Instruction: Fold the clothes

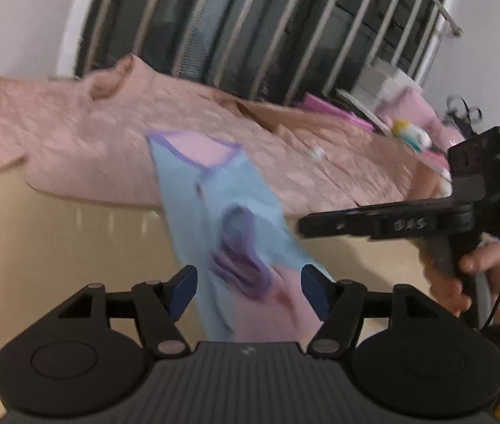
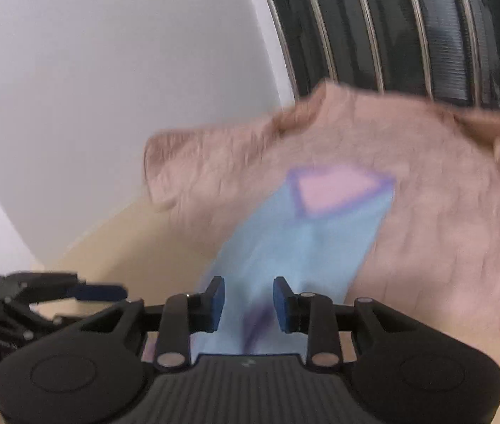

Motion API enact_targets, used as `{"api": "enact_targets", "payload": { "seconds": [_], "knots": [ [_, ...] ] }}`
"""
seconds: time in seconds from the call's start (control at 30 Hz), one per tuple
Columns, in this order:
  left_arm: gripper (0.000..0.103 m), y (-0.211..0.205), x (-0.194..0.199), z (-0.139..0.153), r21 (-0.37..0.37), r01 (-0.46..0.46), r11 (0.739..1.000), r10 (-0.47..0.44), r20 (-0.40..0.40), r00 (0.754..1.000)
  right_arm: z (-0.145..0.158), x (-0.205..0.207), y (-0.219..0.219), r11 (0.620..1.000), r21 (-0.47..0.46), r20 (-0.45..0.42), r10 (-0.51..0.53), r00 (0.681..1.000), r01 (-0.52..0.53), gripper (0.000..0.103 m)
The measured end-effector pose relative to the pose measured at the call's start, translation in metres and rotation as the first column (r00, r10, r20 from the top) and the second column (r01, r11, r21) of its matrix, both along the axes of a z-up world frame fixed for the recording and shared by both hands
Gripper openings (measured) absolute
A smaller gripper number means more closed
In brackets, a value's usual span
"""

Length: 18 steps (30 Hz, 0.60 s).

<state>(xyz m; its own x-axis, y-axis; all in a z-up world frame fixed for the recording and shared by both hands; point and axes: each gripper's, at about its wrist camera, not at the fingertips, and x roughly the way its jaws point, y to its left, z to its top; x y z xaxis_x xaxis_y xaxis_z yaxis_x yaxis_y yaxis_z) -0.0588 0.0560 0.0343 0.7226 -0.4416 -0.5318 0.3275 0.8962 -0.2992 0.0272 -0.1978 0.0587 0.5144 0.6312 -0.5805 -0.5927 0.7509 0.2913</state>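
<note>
Spreading across the tan surface (image 1: 38, 247) lies a pink quilted blanket (image 1: 91, 148); over its edge stretches a light blue garment (image 1: 214, 205) with purple trim, reaching toward both cameras; the left tongs (image 1: 248, 288) stand wide apart, the right tongs (image 2: 249, 304) narrowly parted, each with blue cloth between its pads, neither visibly pinching.
</note>
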Motion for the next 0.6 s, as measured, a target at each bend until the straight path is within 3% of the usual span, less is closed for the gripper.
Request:
{"api": "enact_targets", "payload": {
  "seconds": [0.1, 0.13, 0.17, 0.2, 0.23, 0.27, 0.4, 0.5, 0.57, 0.6],
  "knots": [
    [0.062, -0.022, 0.002, -0.01, 0.139, -0.046, 0.989, 0.048, -0.01, 0.999, -0.023, -0.014, -0.002, 0.999, 0.048, -0.072, -0.023, 0.997, 0.026, 0.029],
    [0.048, -0.025, 0.005, -0.012, 0.162, -0.06, 0.985, 0.065, -0.026, 0.998, -0.03, -0.015, -0.003, 0.997, 0.068, -0.096, -0.032, 0.995, 0.039, 0.029],
    [0.025, -0.024, 0.003, -0.014, 0.141, -0.057, 0.988, 0.063, -0.035, 0.997, -0.036, -0.018, -0.003, 0.995, 0.077, -0.113, -0.055, 0.992, 0.063, 0.029],
    [0.017, -0.024, 0.001, -0.016, 0.12, -0.055, 0.991, 0.06, -0.044, 0.997, -0.042, -0.022, -0.003, 0.993, 0.08, -0.123, -0.075, 0.99, 0.085, 0.026],
    [0.015, -0.023, -0.001, -0.017, 0.099, -0.052, 0.994, 0.057, -0.052, 0.997, -0.046, -0.028, -0.003, 0.992, 0.078, -0.122, -0.092, 0.988, 0.102, 0.014],
    [0.014, -0.023, -0.004, -0.018, 0.084, -0.051, 0.995, 0.056, -0.059, 0.997, -0.049, -0.038, -0.004, 0.989, 0.086, -0.12, -0.112, 0.986, 0.123, 0.01],
    [0.007, -0.024, -0.034, -0.012, 0.115, -0.035, 0.993, 0.045, -0.087, 0.995, -0.051, -0.079, -0.011, 0.98, 0.092, -0.122, -0.162, 0.979, 0.174, 0.004],
    [0.013, -0.019, -0.063, -0.001, 0.098, 0.023, 0.995, -0.013, -0.101, 0.995, -0.044, -0.117, -0.018, 0.977, 0.082, -0.116, -0.188, 0.975, 0.198, 0.006],
    [0.054, -0.018, -0.075, 0.007, 0.115, -0.007, 0.993, 0.012, -0.045, 0.999, -0.037, -0.138, -0.027, 0.973, 0.086, -0.106, -0.203, 0.973, 0.212, 0.025],
    [0.059, -0.017, -0.076, 0.011, 0.129, -0.019, 0.991, 0.02, -0.003, 1.0, -0.032, -0.145, -0.032, 0.974, 0.094, -0.093, -0.196, 0.976, 0.204, 0.031]
  ]
}}
